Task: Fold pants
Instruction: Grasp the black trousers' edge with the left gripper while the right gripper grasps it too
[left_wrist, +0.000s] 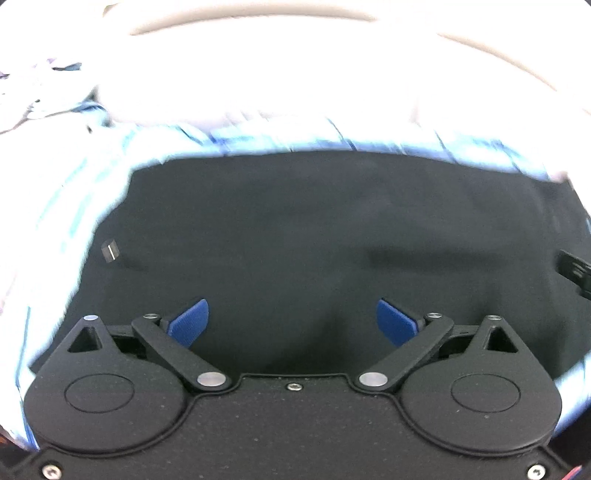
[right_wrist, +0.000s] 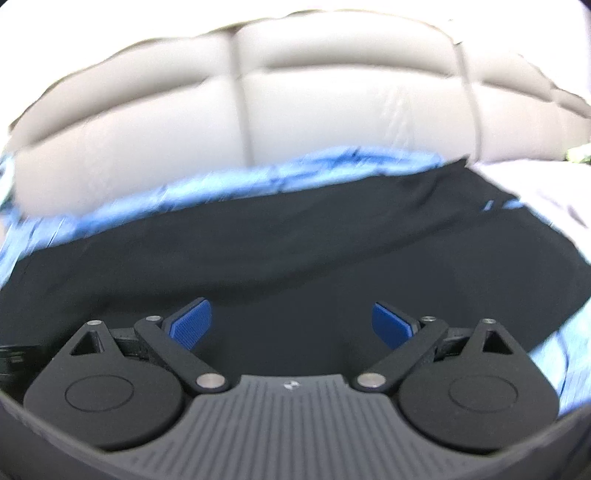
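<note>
— Both grippers are spread wide with nothing between the pads, see? Left gripper (left_wrist: 292, 321) hangs over the pants (left_wrist: 314, 240), and the right gripper (right_wrist: 292, 323) does the same from its side.

— And the pants lie where?

— Spread fairly flat on a blue-and-white bedsheet (left_wrist: 85, 206), with a pale padded headboard (right_wrist: 332, 99) at the far side. So a bed, I'd say, not a desk.

— How would you reckon they handle?

— Soft, thin, dark cloth; light and limp, I'd judge. It will sag and drag rather than hold a shape, so each gripper wants a pinch at an edge or corner, through every layer, not the middle of the panel.

— Do the two cameras show anything different?

— The left one catches a small pale tag (left_wrist: 110, 251) on the cloth at the left, and a black piece of gear (left_wrist: 576, 269) at the right rim, likely the other gripper. The right one shows the headboard's cushioned panels clearly, and a seam or fold (right_wrist: 436, 192) running toward the far right. Both are blurred, so finer detail is lost.
</note>
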